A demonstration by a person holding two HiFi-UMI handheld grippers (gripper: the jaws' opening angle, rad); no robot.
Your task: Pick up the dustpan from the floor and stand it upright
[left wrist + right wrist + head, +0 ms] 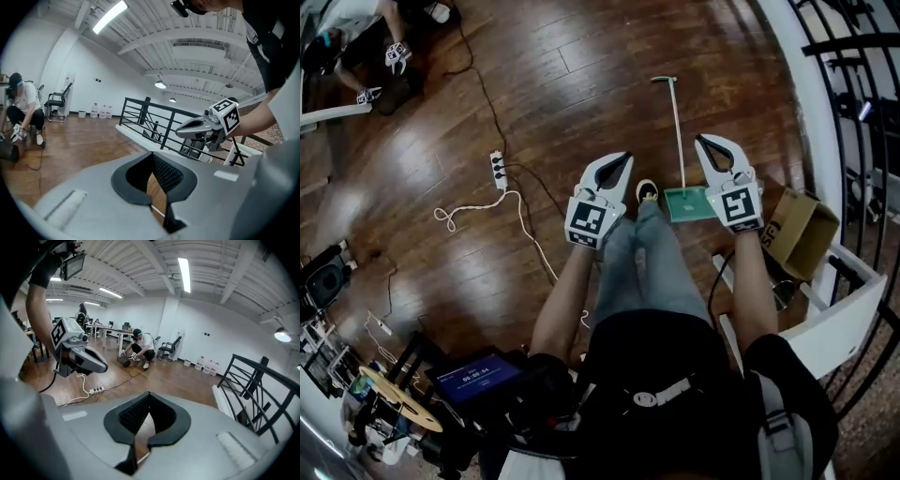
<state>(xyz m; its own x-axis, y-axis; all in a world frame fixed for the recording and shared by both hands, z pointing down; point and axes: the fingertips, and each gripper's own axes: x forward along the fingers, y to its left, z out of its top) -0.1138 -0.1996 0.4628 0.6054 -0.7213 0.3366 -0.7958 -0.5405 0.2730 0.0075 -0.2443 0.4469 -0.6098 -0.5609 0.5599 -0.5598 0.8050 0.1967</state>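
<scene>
**A:** Arms first: how are they held?

**B:** Both are stretched forward and down over the person's legs, side by side. The left gripper (624, 157) and the right gripper (703, 141) point away from the body toward the wooden floor (544, 84).

**A:** And the jaws?

**B:** Each pair is pressed together at the tips and grips nothing. Only a sliver of floor shows through the gap behind the tips.

**A:** Where is the dustpan?

**B:** The green dustpan (684, 202) lies flat on the floor just beside the right gripper. Its long handle (677, 131) runs away from the person, and a shoe (647, 191) sits just left of the pan.

**A:** Which views catch it?

**B:** The head view alone, along with a power strip (498, 167) and a cardboard box (802, 230). The gripper views look across the room. Each shows the other gripper, a black railing (140, 117) and a crouching person (139, 347).
</scene>
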